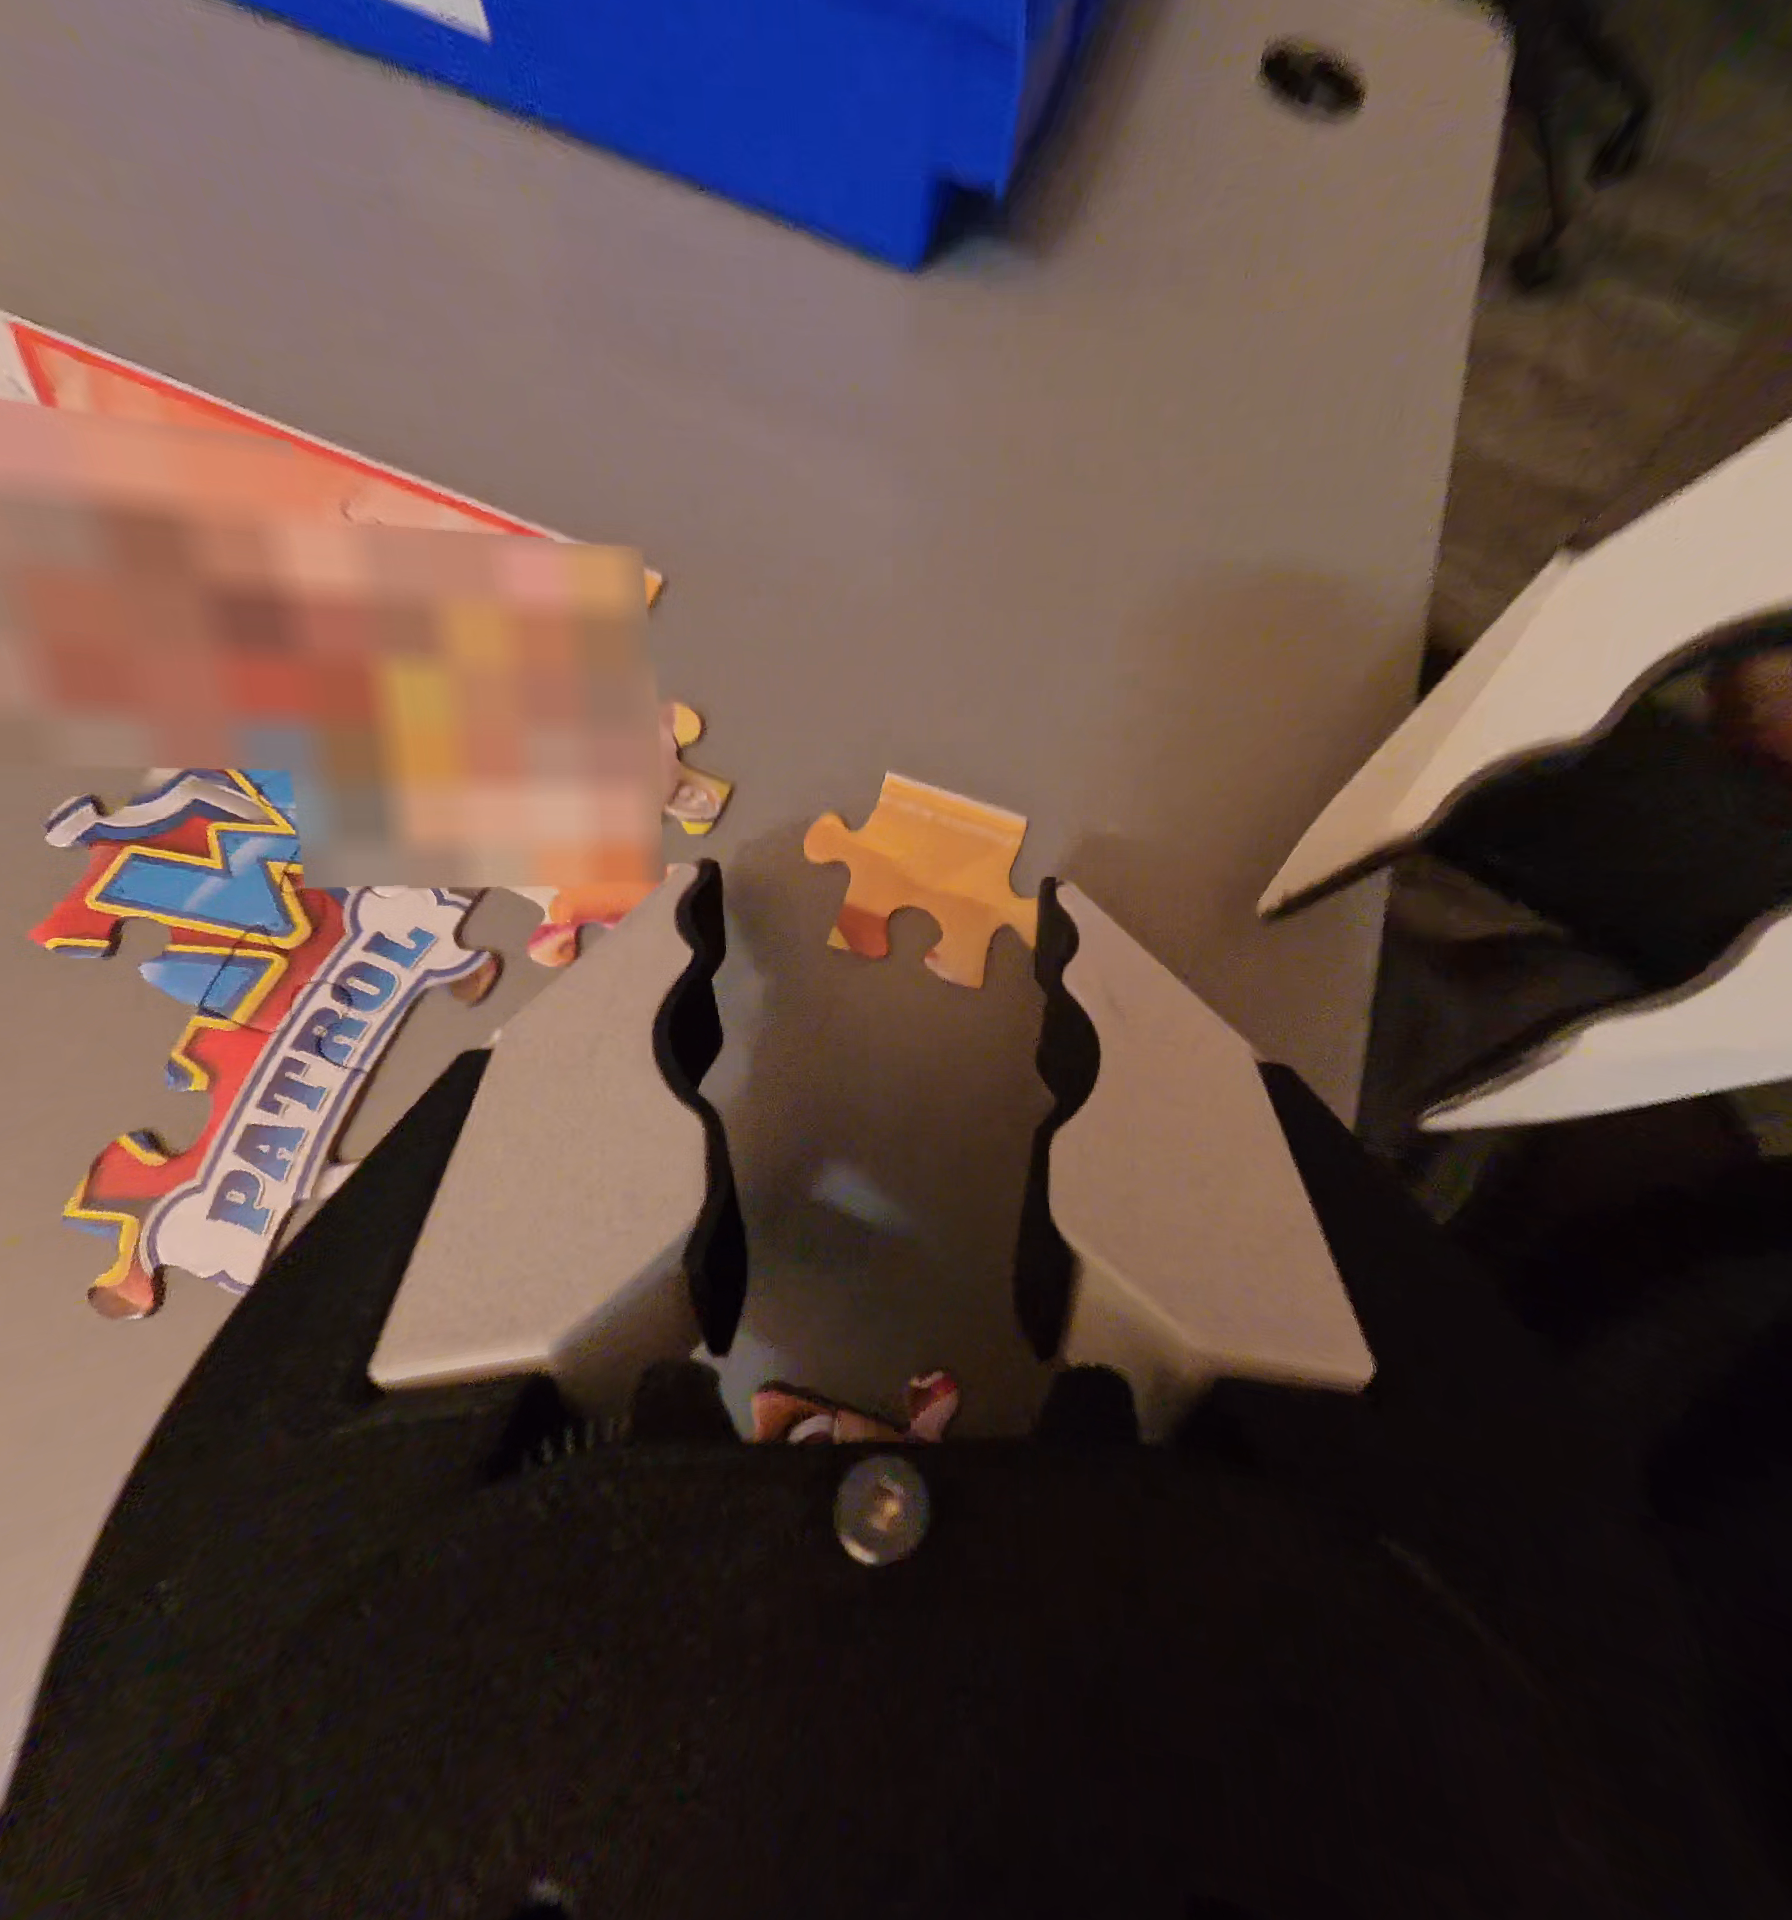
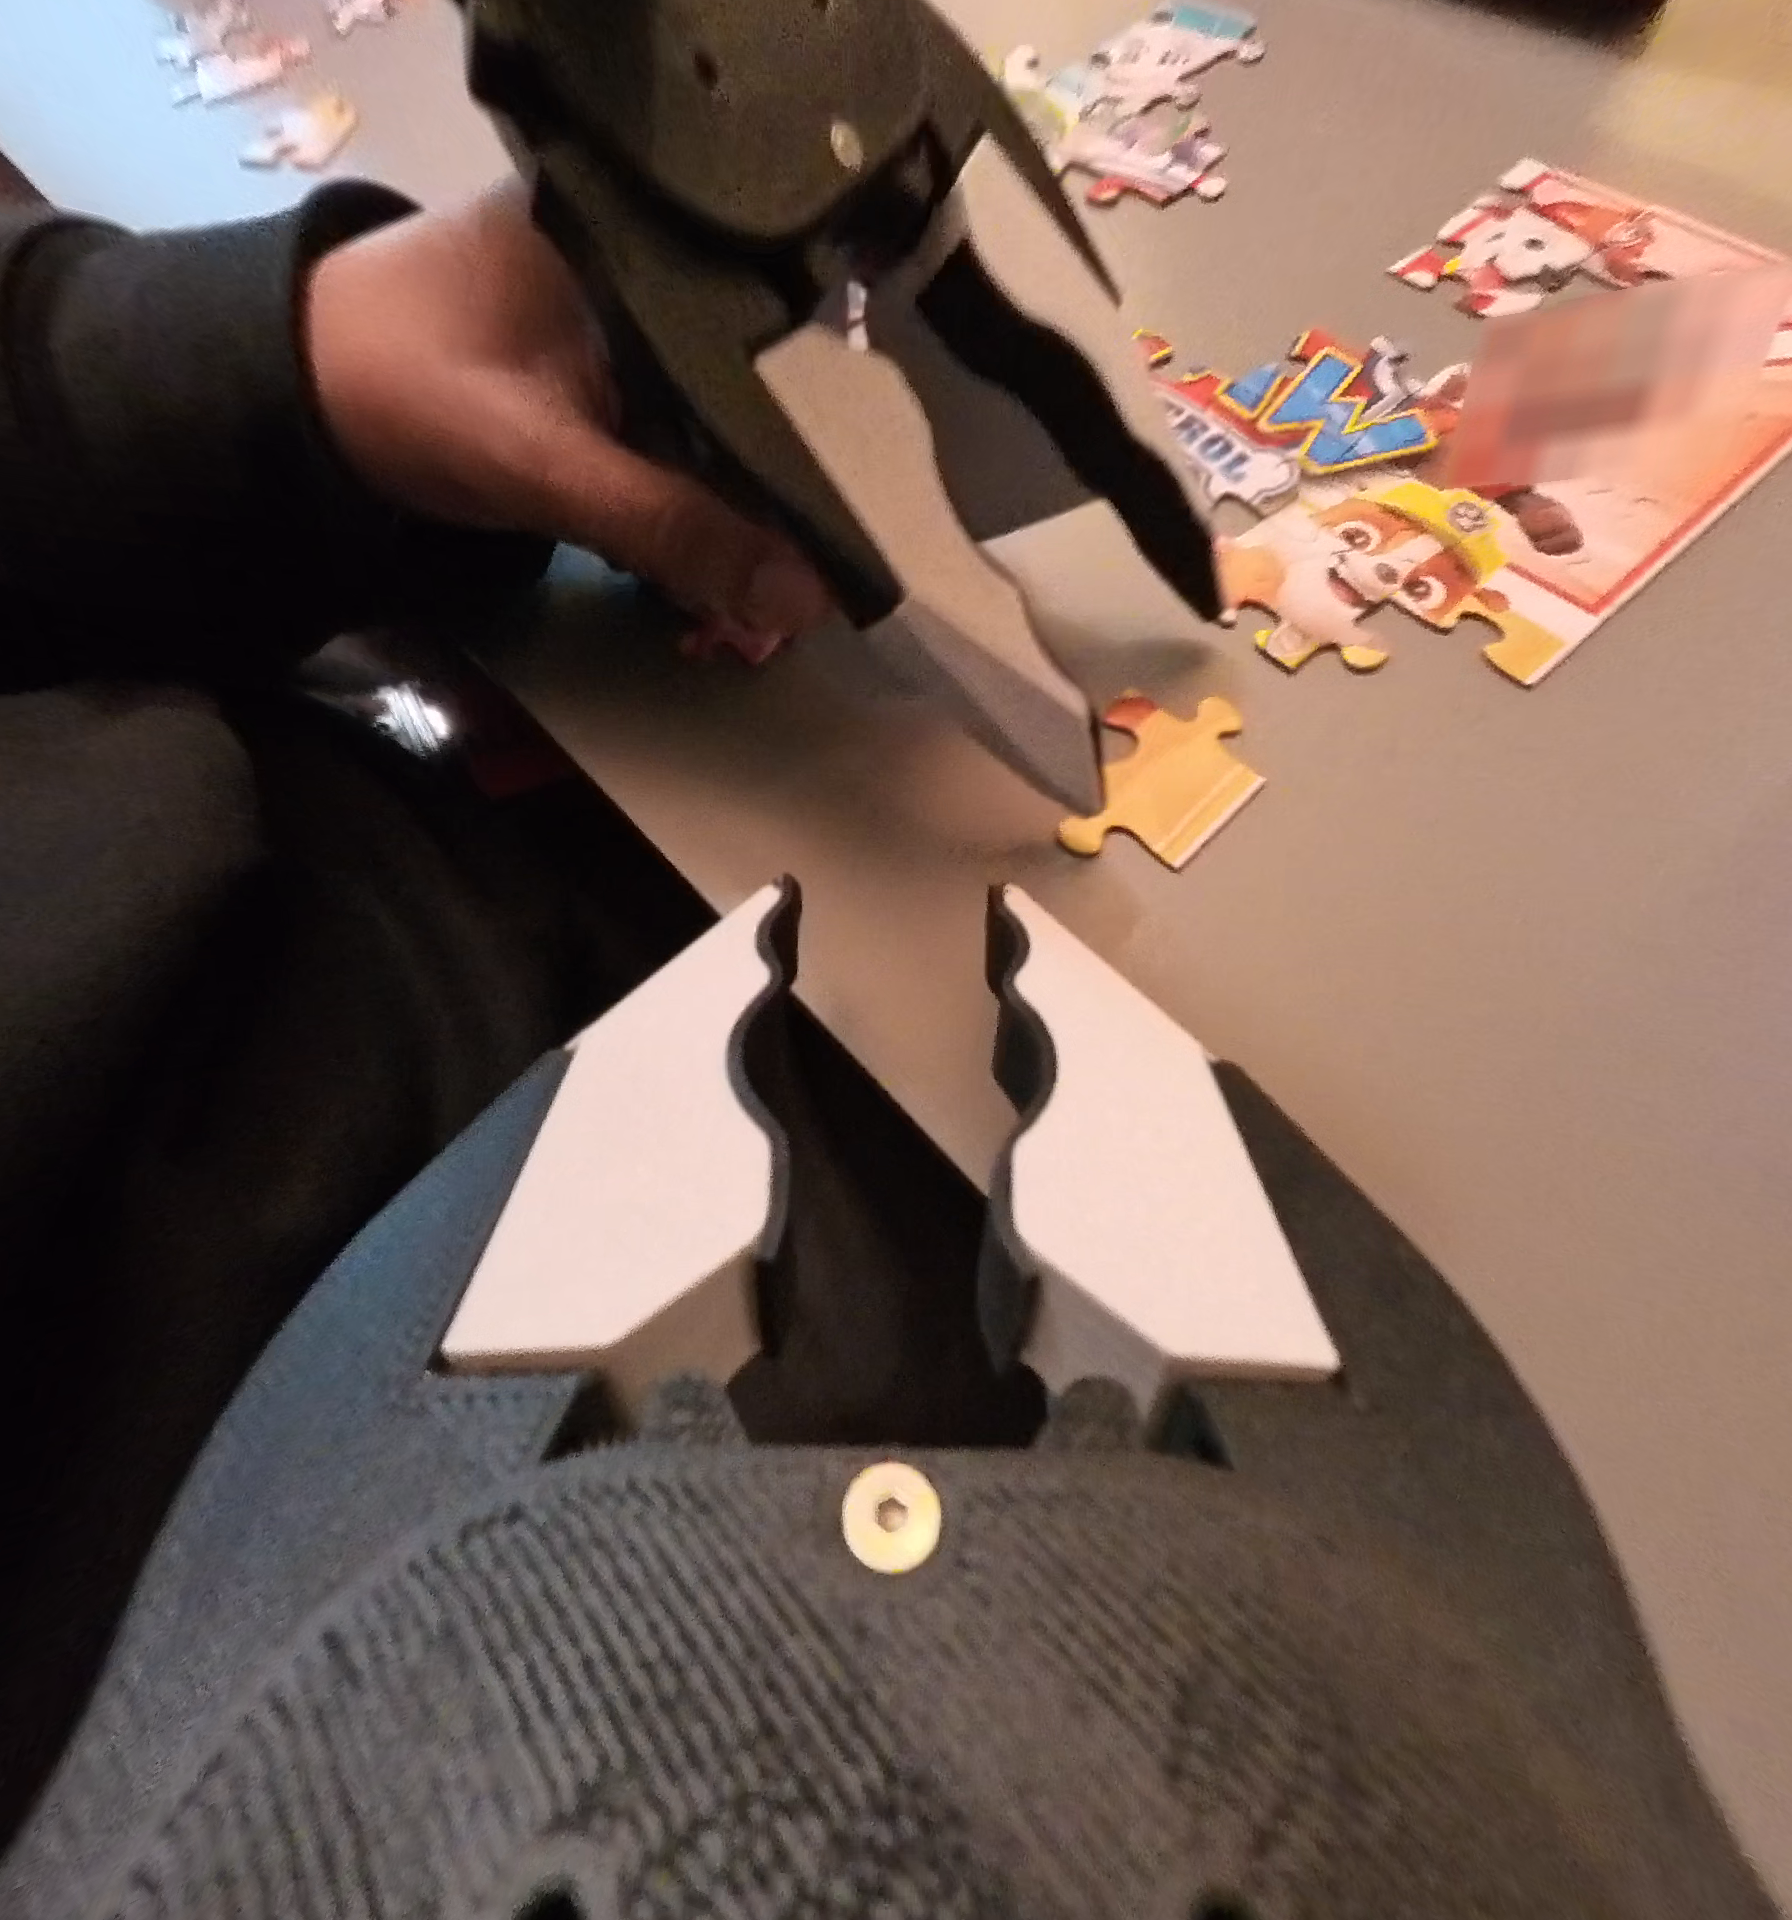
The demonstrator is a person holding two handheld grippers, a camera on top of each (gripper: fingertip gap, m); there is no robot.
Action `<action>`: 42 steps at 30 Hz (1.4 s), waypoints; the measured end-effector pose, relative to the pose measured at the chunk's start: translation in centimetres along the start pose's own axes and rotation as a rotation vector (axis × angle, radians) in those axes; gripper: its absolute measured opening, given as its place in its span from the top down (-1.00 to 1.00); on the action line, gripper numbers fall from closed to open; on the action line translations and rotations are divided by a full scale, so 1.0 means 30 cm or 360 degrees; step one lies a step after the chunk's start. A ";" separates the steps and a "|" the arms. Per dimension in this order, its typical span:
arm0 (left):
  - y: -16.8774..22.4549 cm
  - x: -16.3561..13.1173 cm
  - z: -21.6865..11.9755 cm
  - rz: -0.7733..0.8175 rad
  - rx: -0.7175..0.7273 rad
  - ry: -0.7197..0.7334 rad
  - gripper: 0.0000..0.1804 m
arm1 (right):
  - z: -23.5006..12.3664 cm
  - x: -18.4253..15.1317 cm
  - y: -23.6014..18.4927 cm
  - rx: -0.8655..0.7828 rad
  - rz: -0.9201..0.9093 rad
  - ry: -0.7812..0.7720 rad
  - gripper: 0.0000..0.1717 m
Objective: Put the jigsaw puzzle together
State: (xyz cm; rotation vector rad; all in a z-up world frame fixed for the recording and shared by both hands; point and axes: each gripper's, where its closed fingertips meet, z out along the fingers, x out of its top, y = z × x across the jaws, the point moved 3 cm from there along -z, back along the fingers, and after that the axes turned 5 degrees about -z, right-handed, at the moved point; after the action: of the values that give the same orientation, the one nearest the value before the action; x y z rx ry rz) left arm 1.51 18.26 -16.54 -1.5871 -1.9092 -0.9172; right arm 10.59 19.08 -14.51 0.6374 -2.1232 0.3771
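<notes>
Left wrist view puts the loose orange puzzle piece (image 1: 923, 883) flat on the grey table (image 1: 975, 468), just ahead of my left gripper (image 1: 876, 894), whose jaws stand wide apart with nothing in their grasp; the piece sits towards its right fingertip (image 1: 1053, 914), possibly touching it, though blur keeps me unsure. My right gripper (image 2: 892, 899), half open and empty, hangs farther back at the table's edge, so the left is nearer.
</notes>
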 end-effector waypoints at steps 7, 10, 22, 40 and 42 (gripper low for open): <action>0.055 -0.031 0.012 0.0188 -0.0187 -0.0130 0.69 | -0.042 -0.010 0.058 -0.0082 0.0035 0.0064 0.56; 0.097 -0.054 0.000 0.0247 -0.0245 -0.0148 0.69 | -0.056 -0.006 0.038 -0.0119 -0.0211 0.0121 0.52; 0.242 -0.132 -0.048 0.0122 -0.0330 -0.0172 0.90 | 0.007 -0.135 -0.091 -0.0398 -0.1339 -0.0228 0.80; -0.110 -0.007 -0.162 -0.0195 0.0047 0.0171 0.59 | 0.159 0.096 0.162 -0.0958 -0.1582 -0.0374 1.00; -0.132 -0.004 -0.139 -0.0173 0.0057 0.0115 0.66 | 0.182 0.095 0.165 -0.0924 -0.1602 -0.0405 1.00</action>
State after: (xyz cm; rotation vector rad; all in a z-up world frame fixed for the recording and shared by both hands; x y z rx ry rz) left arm -2.55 14.66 -14.64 -1.4223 -1.9661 -0.9661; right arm 2.78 19.67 -15.55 1.3057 -1.7157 -0.8687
